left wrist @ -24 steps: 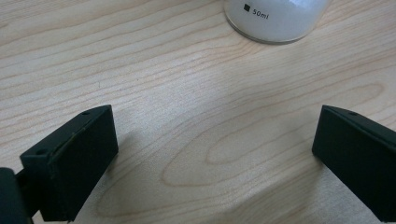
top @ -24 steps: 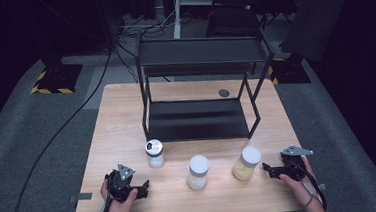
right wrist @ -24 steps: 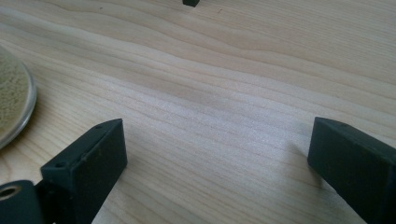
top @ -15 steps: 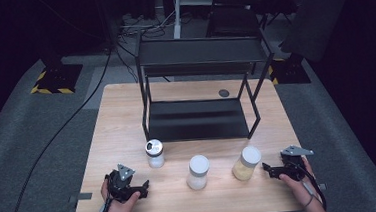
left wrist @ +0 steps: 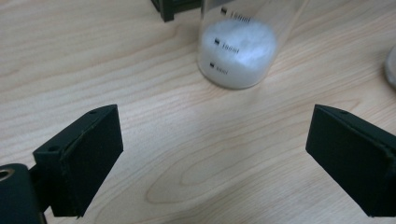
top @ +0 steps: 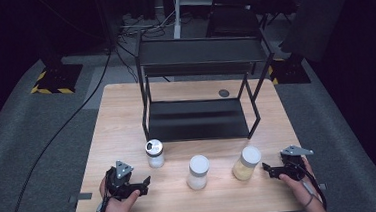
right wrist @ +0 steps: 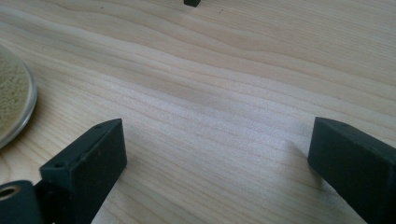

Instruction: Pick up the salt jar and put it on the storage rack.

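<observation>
On the grained wooden table (top: 126,115), both grippers' fingers spread wide near cylindrical jars.

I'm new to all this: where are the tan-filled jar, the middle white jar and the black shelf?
Tan-filled jar (top: 246,164), high view, its side.
Middle white jar (top: 198,172), high view, its body.
Black shelf (top: 199,50), high view, top tier.

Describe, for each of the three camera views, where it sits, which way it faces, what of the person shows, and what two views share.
High view: above the table's near edge, facing forward and down; both forearms, left gripper, right gripper.
Left gripper view: on the left gripper, looking past open jaws at the white-powder jar.
Right gripper view: on the right gripper, facing bare wood.
Shared: the tan-powder jar.
</observation>
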Available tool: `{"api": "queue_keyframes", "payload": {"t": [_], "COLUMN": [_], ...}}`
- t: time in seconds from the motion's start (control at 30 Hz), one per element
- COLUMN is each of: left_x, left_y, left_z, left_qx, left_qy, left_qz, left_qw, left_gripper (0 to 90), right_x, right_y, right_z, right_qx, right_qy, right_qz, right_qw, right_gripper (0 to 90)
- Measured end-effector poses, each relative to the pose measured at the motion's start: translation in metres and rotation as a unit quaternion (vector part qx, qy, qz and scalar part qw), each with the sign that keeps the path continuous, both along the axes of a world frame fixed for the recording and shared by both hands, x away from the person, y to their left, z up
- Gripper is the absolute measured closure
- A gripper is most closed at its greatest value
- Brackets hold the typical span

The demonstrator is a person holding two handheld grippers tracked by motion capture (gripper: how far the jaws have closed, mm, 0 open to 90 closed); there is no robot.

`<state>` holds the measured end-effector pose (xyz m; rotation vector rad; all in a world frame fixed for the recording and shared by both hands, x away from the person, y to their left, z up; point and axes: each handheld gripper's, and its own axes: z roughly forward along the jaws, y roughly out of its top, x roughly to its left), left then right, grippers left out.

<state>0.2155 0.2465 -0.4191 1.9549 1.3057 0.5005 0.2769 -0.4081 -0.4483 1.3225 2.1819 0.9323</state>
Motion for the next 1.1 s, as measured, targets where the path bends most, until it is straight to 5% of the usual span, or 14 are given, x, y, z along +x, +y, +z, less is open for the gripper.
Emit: {"api": "queue_keyframes", "payload": {"t": [0.6,1.1], "left_x": [-0.003,0.015], "left_y": [-0.012,-0.023], "left_z": [0.043,0.043], "left_qx": [-0.008,-0.019], "left_qy": [-0.045,-0.066], "left_qz": [-0.029,-0.031], "left_qw": [0.9985,0.9971], "left_gripper": [3.9,3.9], "right_x": [-0.001,-0.001], "right_y": [0.002,0.002], "right_z": [0.000,0.000], "right_qx": [-0.001,0.000], "right_qy": [0.000,0.000], "right_qz": [-0.003,-0.003], "right_qw": [1.0000,1.0000], "right_gripper": [3.9,3.9]}}
